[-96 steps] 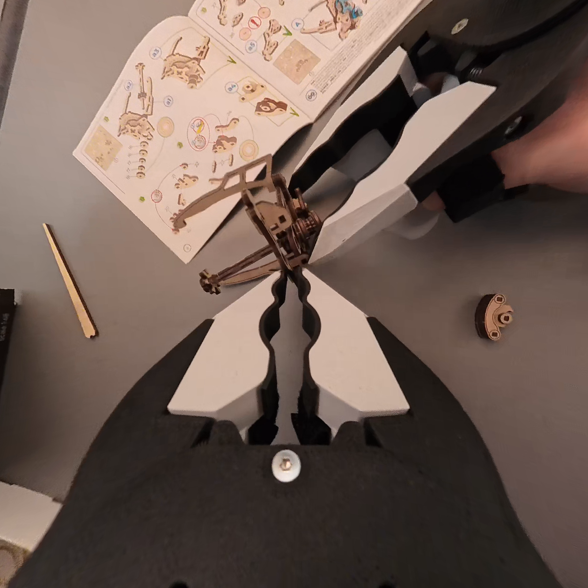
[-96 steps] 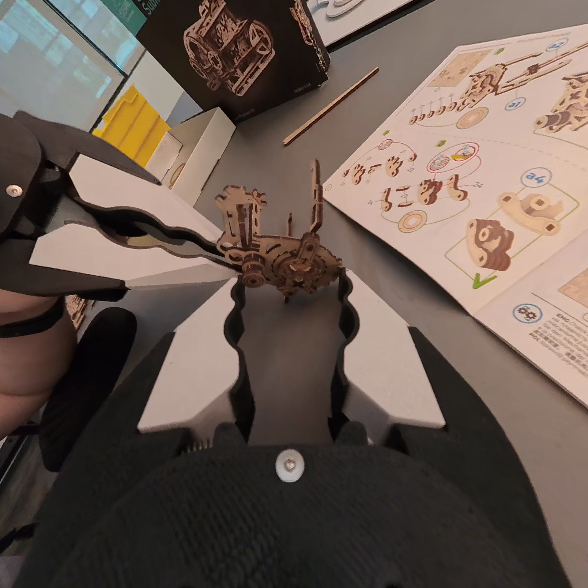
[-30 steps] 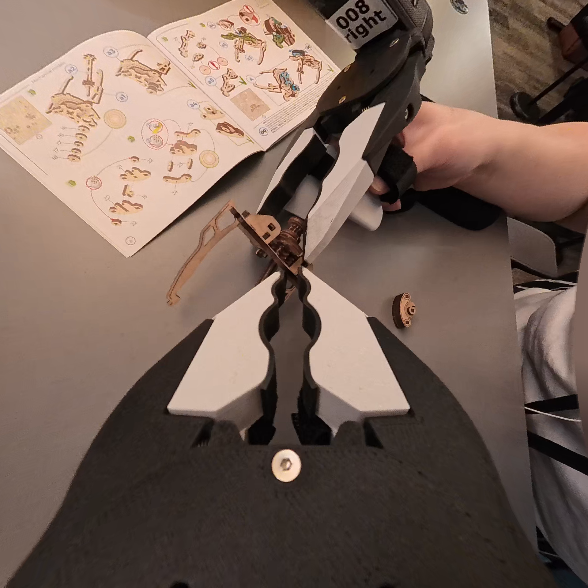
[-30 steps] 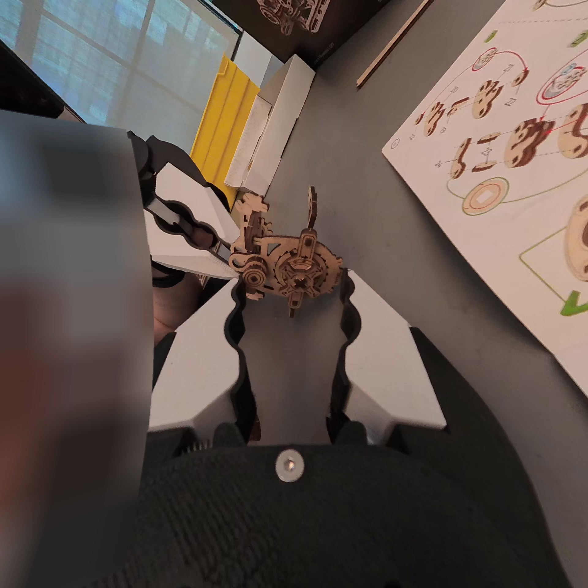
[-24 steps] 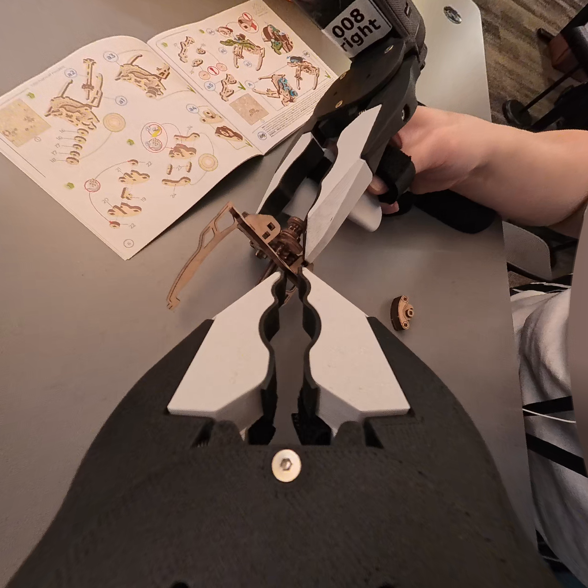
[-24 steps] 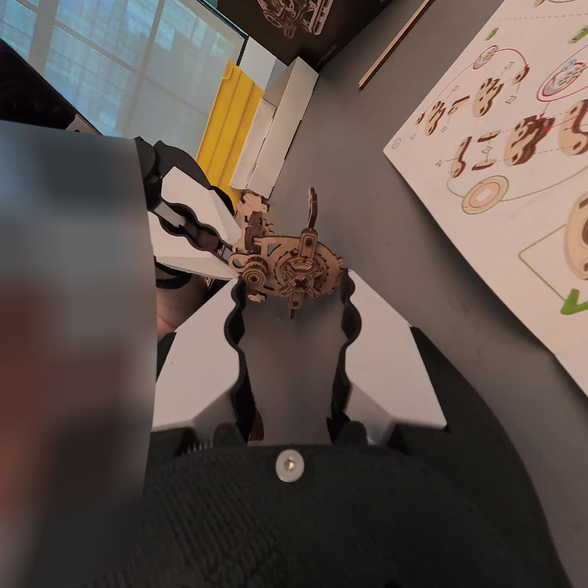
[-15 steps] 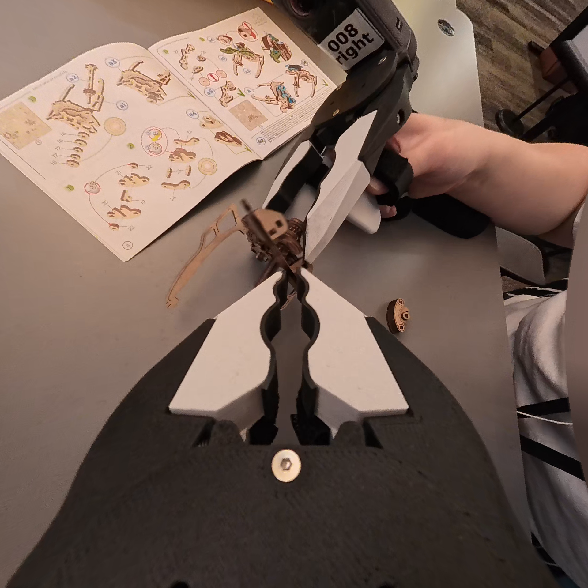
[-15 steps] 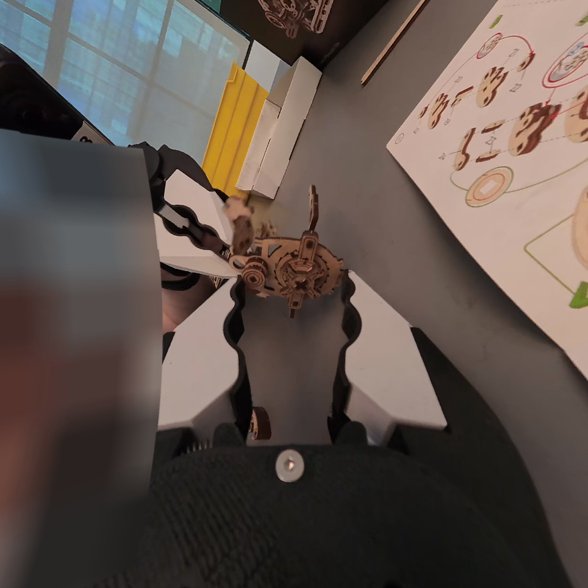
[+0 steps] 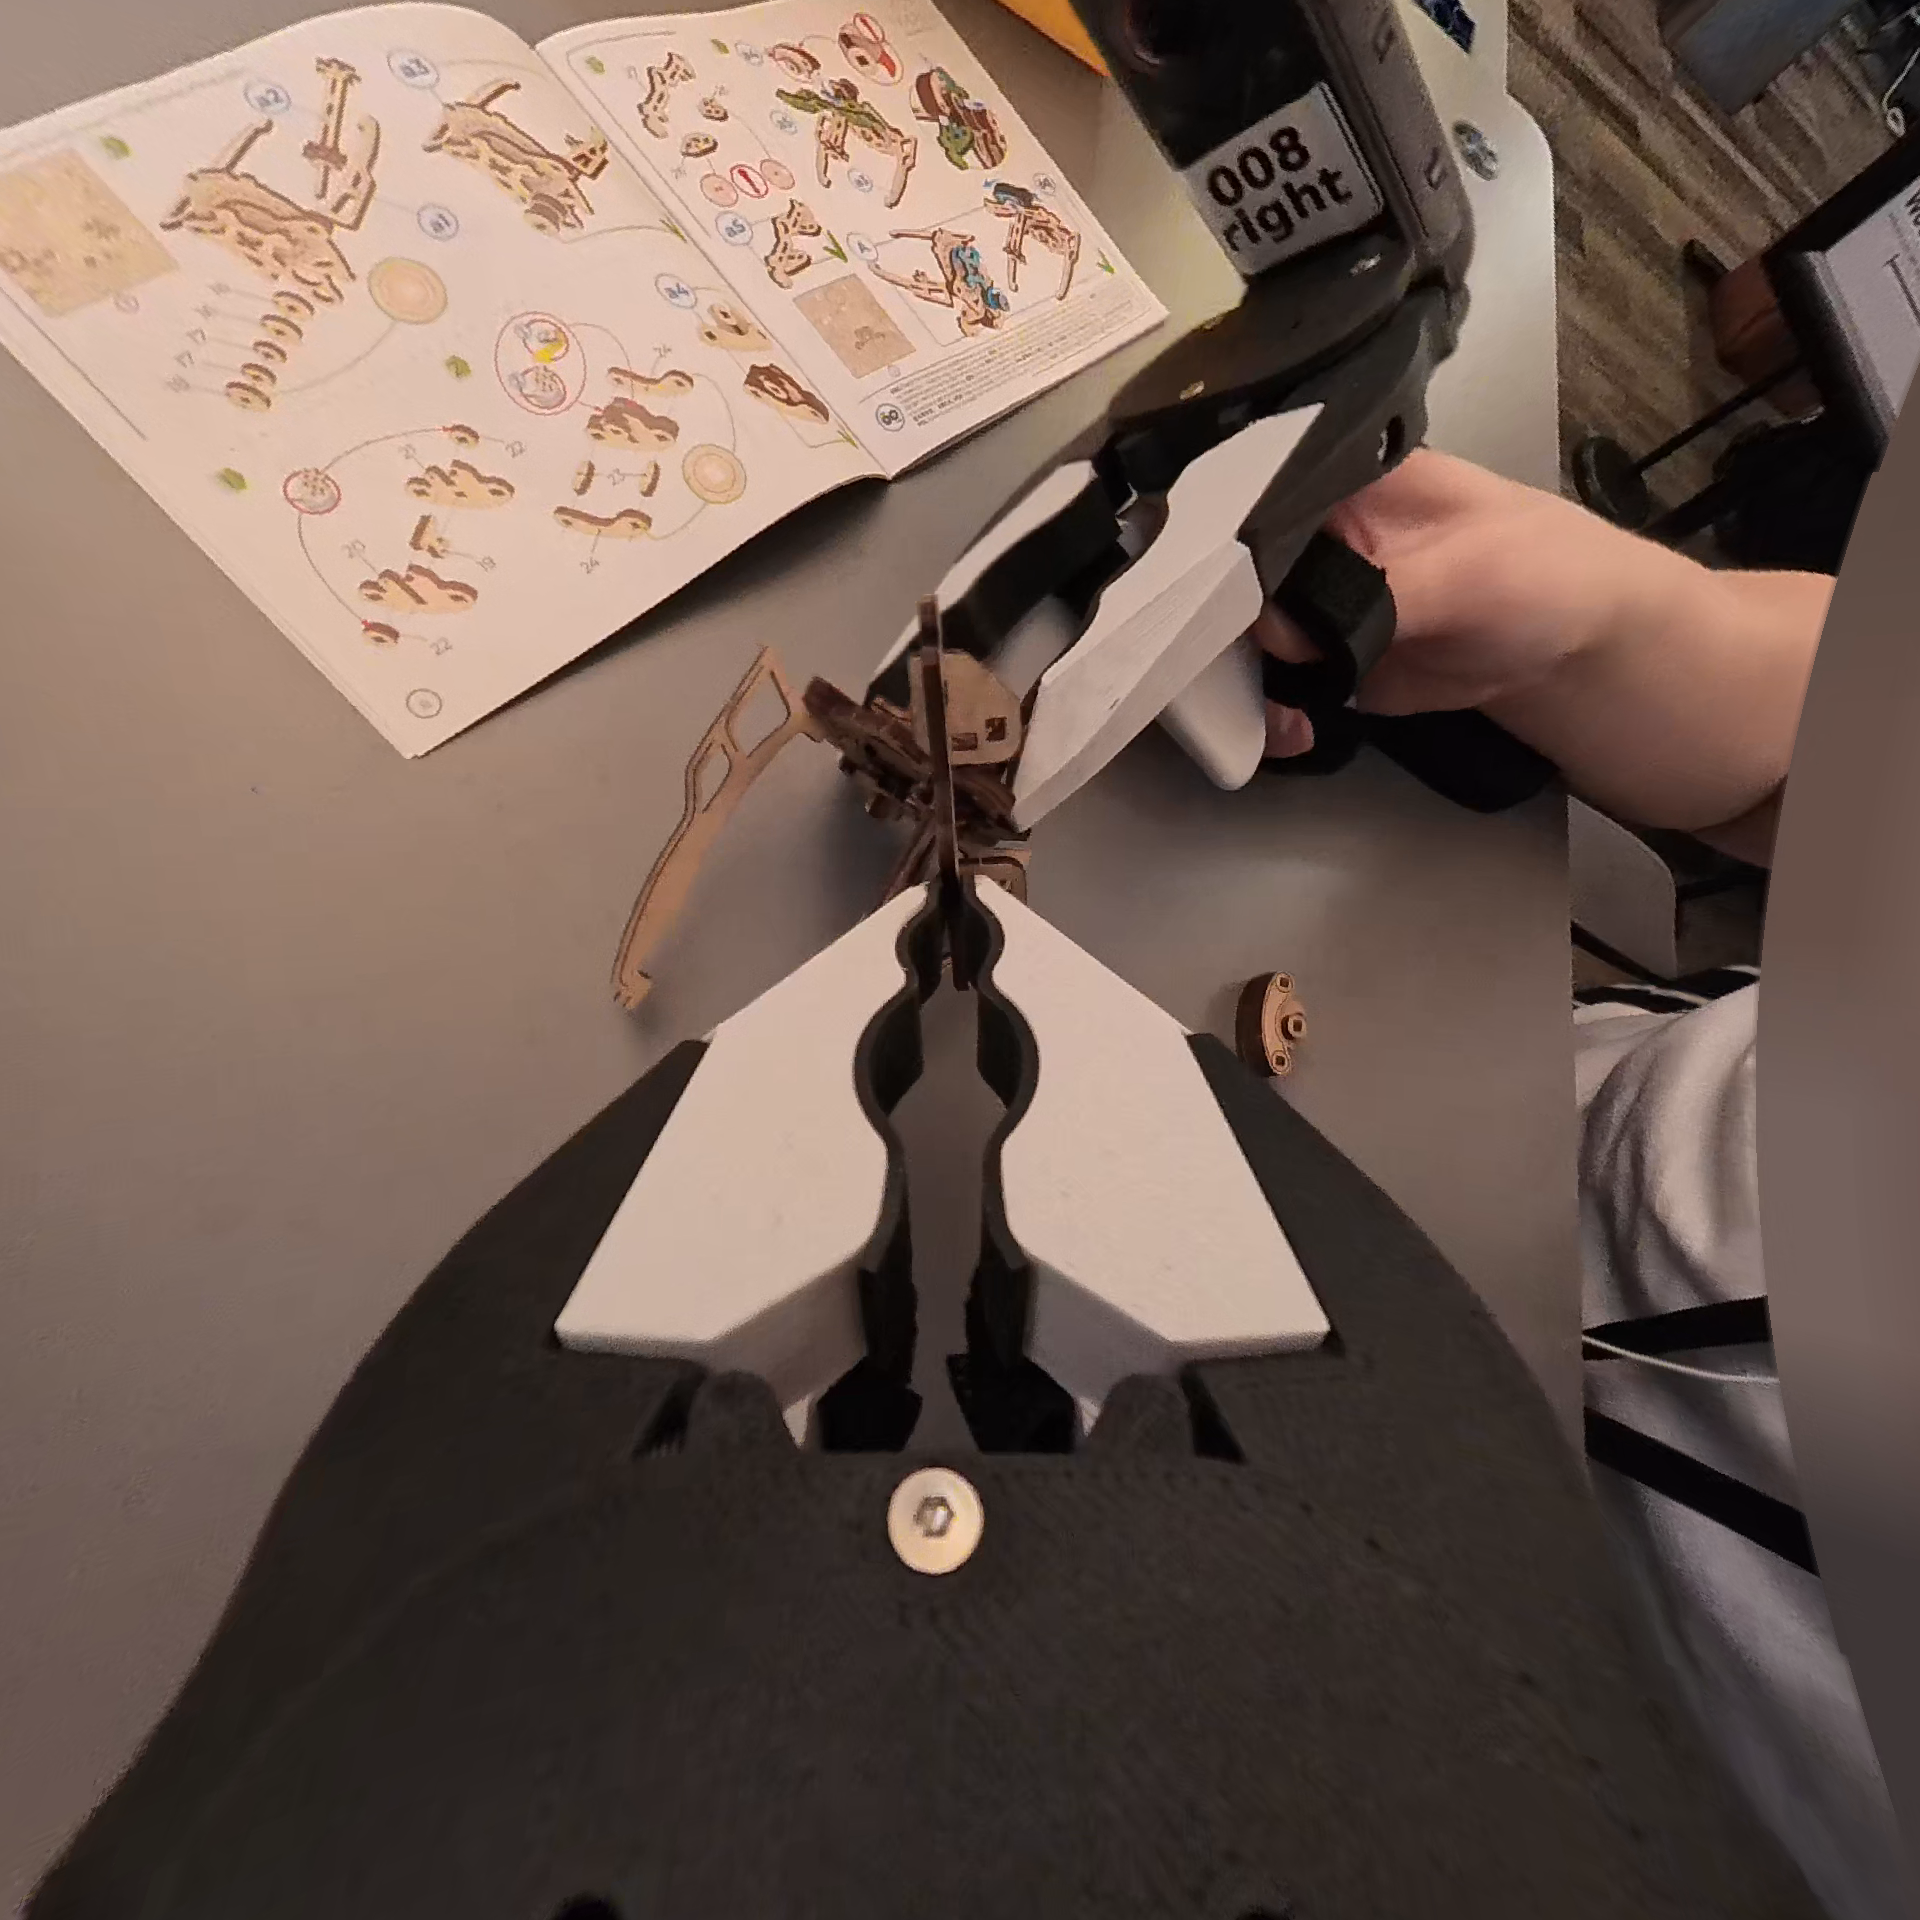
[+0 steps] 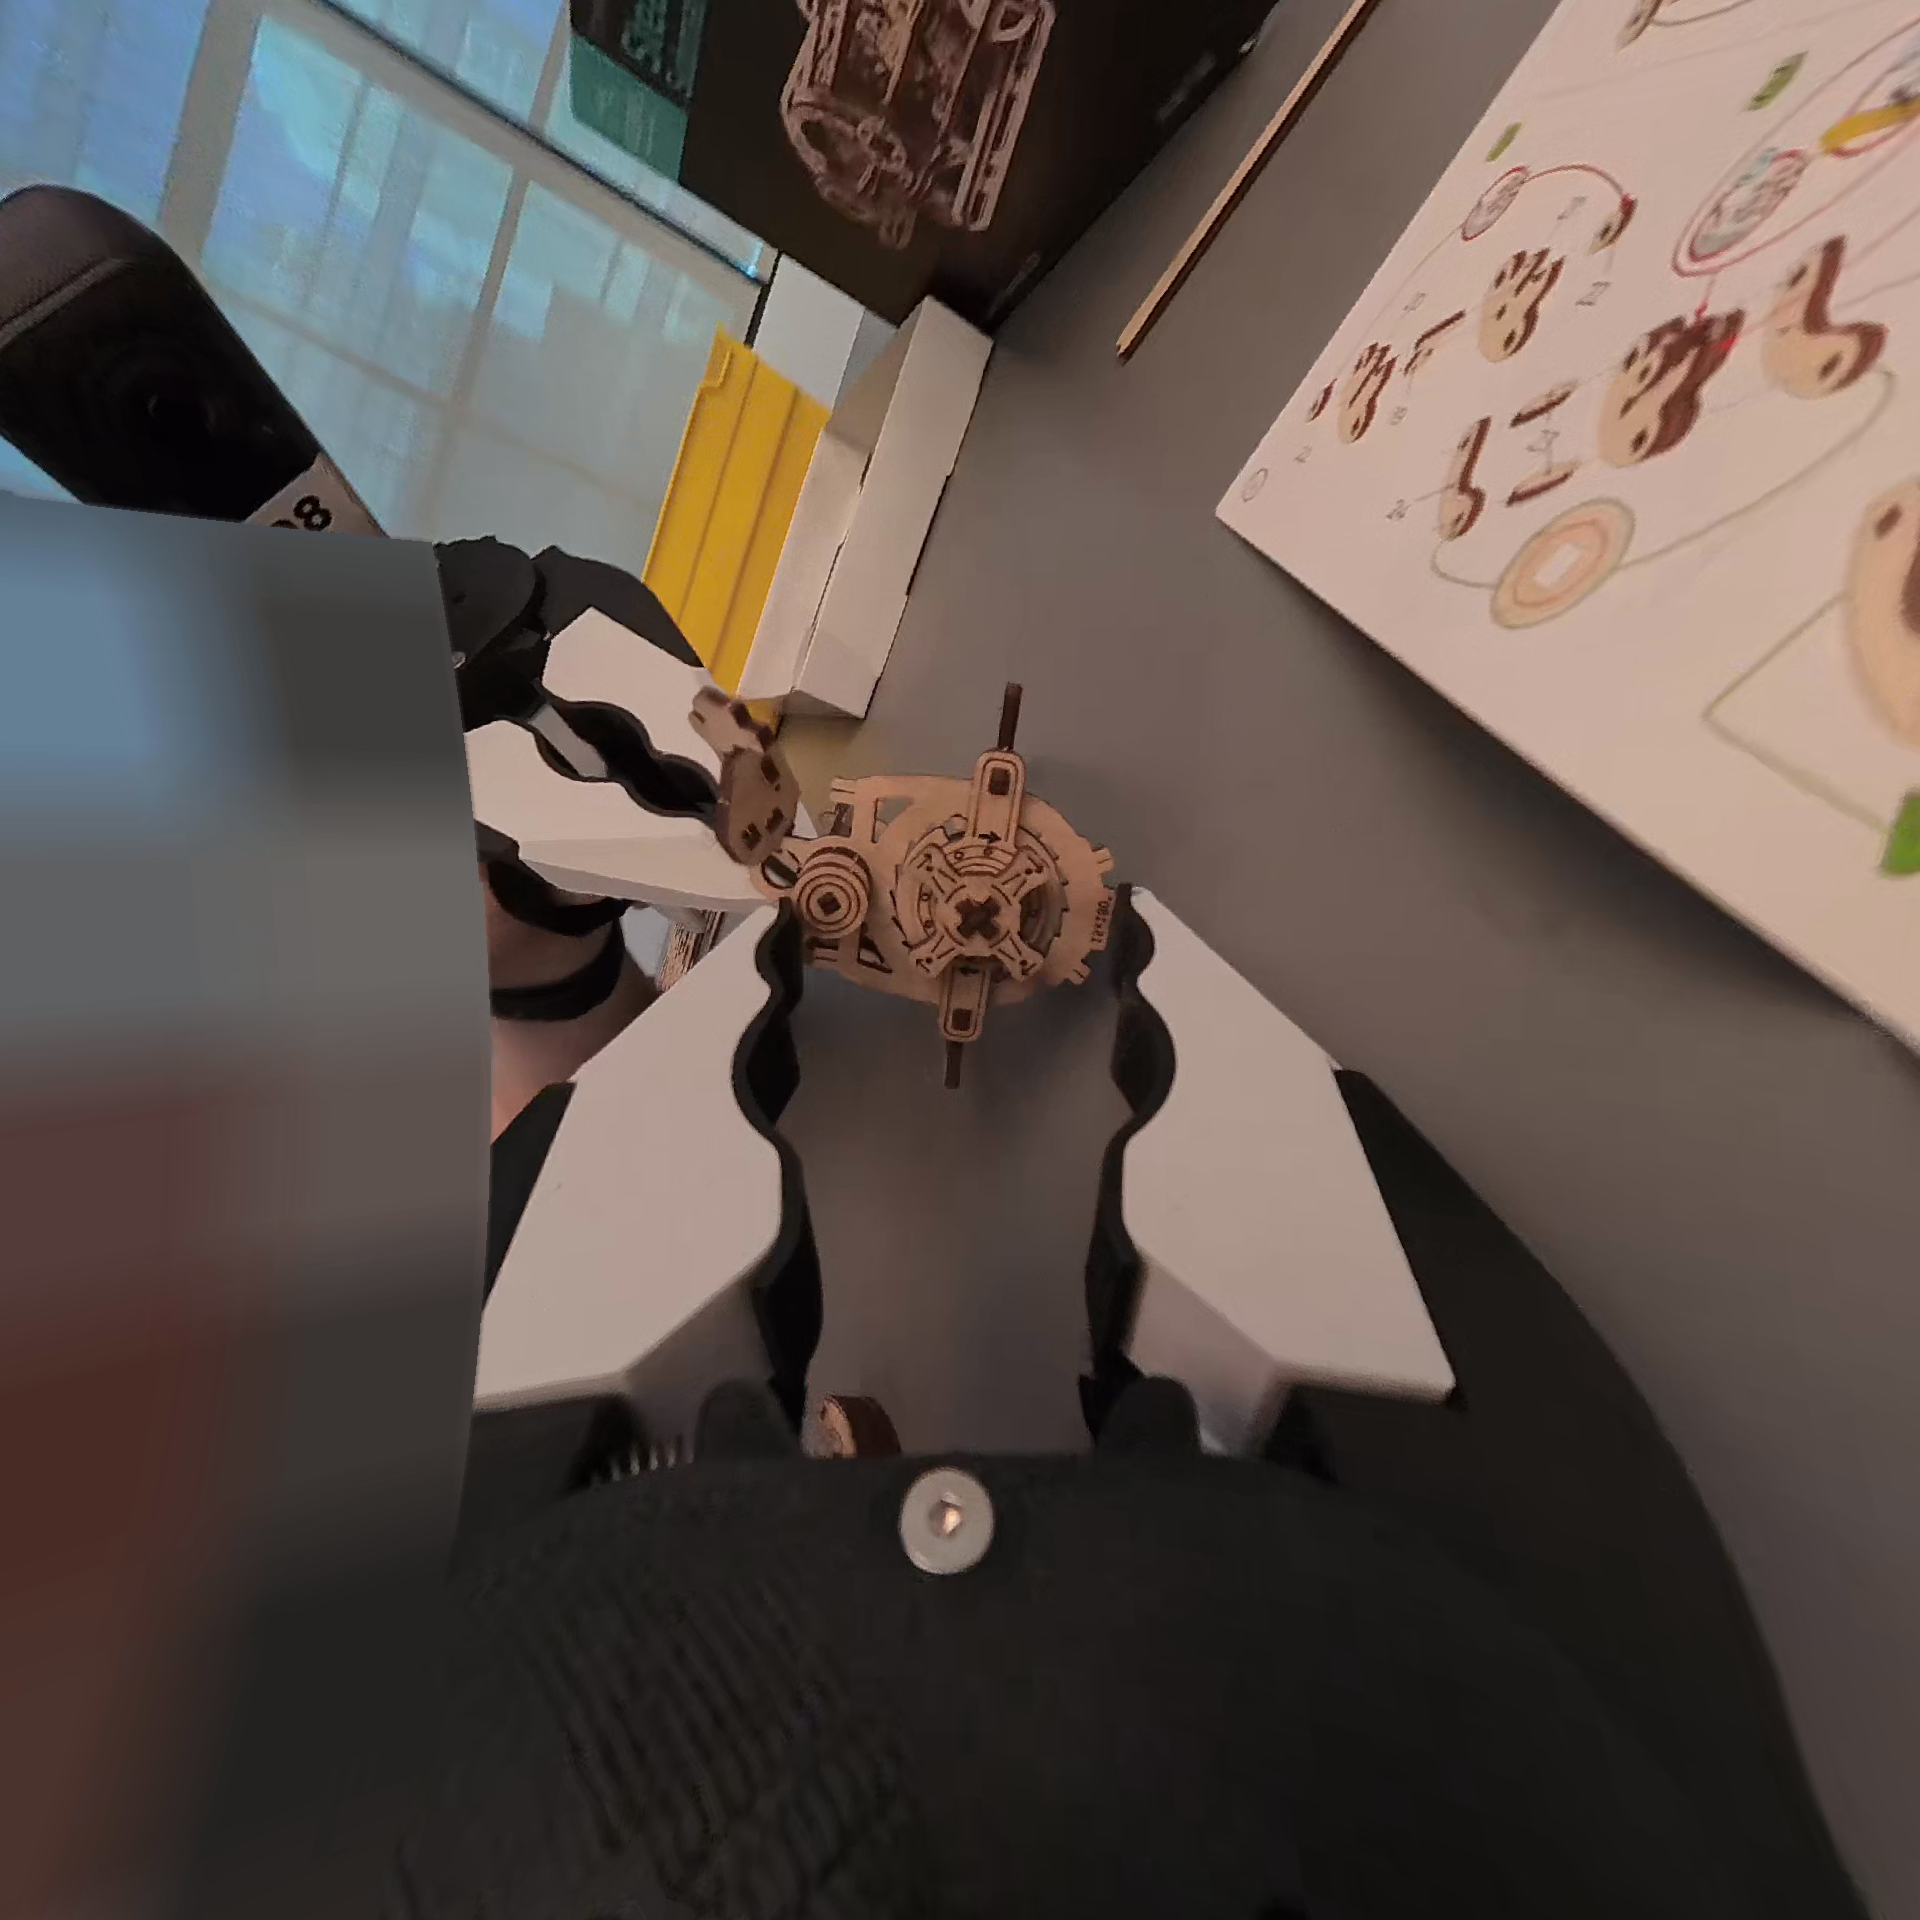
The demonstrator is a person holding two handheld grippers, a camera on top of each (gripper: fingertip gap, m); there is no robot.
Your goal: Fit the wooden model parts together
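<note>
The wooden model [image 10: 977, 894], a gear-disc assembly, sits between my right gripper's [image 10: 951, 925] fingertips, which are shut on its two edges. In the left wrist view the model [image 9: 961, 727] hangs just above the grey table with a long curved wooden arm [image 9: 707, 821] reaching down-left to the table. My left gripper [image 9: 948, 906] is shut on a thin flat wooden plate that stands edge-on at the model's near side. The same plate [image 10: 753, 795] shows tilted in the right wrist view, pinched by the left gripper [image 10: 717, 831]. The right gripper [image 9: 1039, 769] comes in from the upper right.
An open instruction booklet [image 9: 468, 312] lies at the far left of the table [image 9: 260, 935]. A small round wooden part [image 9: 1270, 1023] lies to the right. A black box [image 10: 935, 125], a white box [image 10: 873, 540], a yellow bin [image 10: 738, 488] and a wooden stick [image 10: 1247, 177] are farther off. The tips of both grippers are at nearly the same place. Left tips and right tips are each some 20 centimeters from the wooden stick [image 10: 1247, 177].
The flat plate in my left gripper has turned from upright and face-on to tilted and edge-on against the model. The right gripper still holds the gear assembly in place.
</note>
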